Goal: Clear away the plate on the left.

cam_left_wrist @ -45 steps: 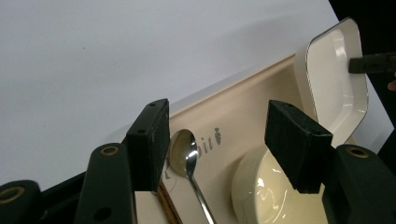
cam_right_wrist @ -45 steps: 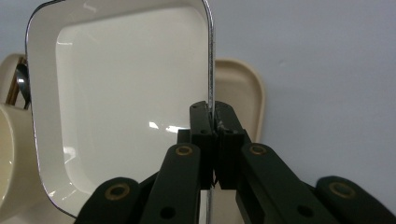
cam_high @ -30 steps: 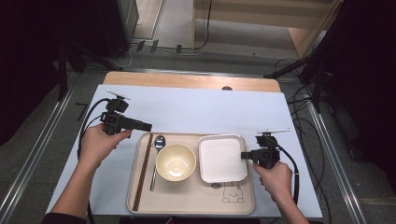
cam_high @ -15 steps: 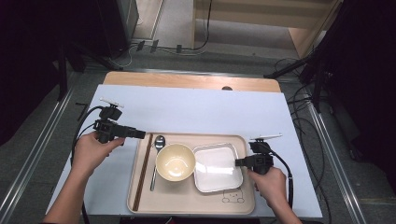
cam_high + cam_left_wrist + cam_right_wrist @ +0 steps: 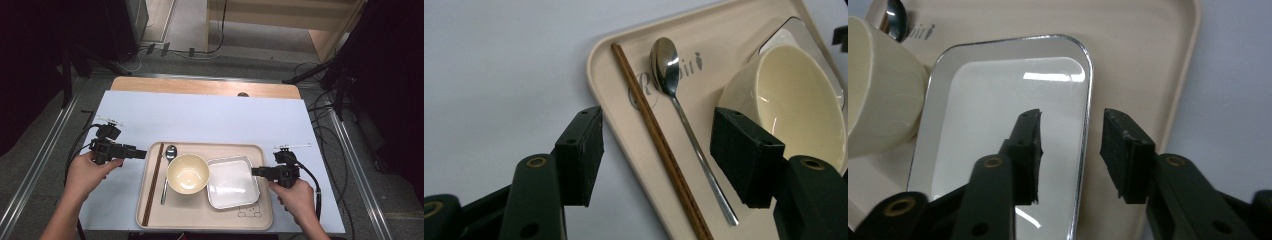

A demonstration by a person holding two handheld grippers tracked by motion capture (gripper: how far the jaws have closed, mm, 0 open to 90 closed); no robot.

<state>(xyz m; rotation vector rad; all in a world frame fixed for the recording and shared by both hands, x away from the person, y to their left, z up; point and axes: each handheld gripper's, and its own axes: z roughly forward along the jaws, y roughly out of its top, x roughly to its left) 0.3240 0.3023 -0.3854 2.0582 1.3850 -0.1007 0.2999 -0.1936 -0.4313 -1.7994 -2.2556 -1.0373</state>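
Note:
A beige tray holds brown chopsticks, a metal spoon, a cream bowl and a white rectangular plate. My left gripper hovers open at the tray's left edge. In the left gripper view my left gripper frames the chopsticks and spoon, with the bowl to the right. My right gripper is at the plate's right side. Its jaws have just been opening and now straddle the plate's rim without pressing it; my right gripper is open.
The tray lies on a pale blue mat over a wooden table. Cables trail from both grippers. Metal rails run along both sides of the table, and dark equipment stands behind.
The plate moved toward the near side and now lies flat in the tray; the right jaws have come apart off its rim. The left gripper moved nearer and slightly left.

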